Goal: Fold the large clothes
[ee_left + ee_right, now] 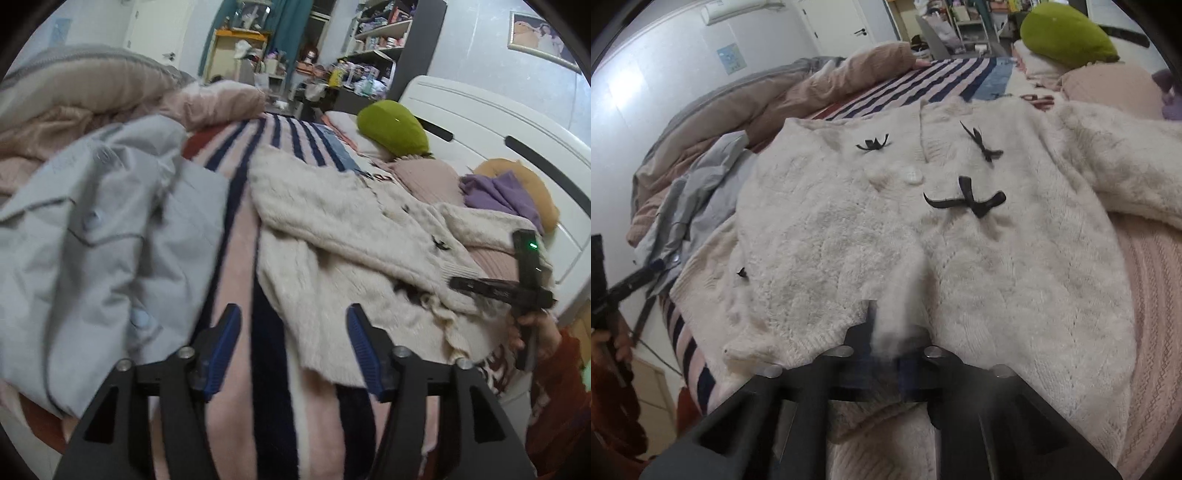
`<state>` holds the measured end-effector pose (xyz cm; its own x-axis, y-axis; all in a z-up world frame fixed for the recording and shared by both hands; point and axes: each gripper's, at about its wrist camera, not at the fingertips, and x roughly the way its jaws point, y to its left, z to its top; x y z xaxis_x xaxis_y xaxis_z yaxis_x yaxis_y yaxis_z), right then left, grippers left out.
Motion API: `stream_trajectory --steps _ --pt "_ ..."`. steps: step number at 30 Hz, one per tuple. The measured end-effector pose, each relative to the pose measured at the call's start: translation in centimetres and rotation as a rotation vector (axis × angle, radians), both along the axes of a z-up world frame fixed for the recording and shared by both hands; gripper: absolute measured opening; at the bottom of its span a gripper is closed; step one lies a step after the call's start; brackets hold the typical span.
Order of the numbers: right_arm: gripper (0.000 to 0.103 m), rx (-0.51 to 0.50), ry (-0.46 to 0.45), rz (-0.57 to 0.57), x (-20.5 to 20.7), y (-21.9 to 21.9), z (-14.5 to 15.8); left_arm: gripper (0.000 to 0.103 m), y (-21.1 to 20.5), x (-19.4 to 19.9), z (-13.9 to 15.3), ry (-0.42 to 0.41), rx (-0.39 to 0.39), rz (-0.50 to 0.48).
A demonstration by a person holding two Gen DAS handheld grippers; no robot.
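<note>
Fluffy cream knit cardigan (pixel 960 258) on striped blanket (pixel 255 229); crumpled grey shirt (pixel 96 251) left; round green cushion (pixel 393 127) behind.

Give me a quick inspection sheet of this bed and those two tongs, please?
Surface: bed with striped blanket.
Job's things: cream cardigan with black bows, spread out; grey shirt crumpled beside it.
Clutter: green pillow, purple cloth, pink duvet.
Tongs: left tongs open, empty; right tongs shut on the cardigan's hem.
Cables: nothing seen.
Surroundings: crowded shelves, white headboard.
</note>
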<state>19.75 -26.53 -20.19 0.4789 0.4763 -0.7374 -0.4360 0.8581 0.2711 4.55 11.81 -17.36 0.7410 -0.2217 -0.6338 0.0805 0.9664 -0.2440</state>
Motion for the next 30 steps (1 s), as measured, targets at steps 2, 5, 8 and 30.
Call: stream_trajectory --steps 2,5,8,30 --pt "0.002 0.012 -0.052 -0.052 -0.4 -0.9 1.4 0.065 -0.1 0.4 0.6 -0.017 0.015 0.022" --pt "0.001 0.079 -0.125 -0.122 -1.1 -3.7 4.1 0.072 -0.4 1.1 1.3 -0.036 0.029 0.051" --pt "0.001 0.057 -0.158 -0.152 -1.9 -5.5 5.7 0.080 -1.2 1.6 2.3 -0.079 0.058 0.071" --pt "0.001 0.032 -0.092 -0.283 -3.0 -11.5 3.6 0.083 -4.5 4.7 2.0 -0.088 0.047 0.070"
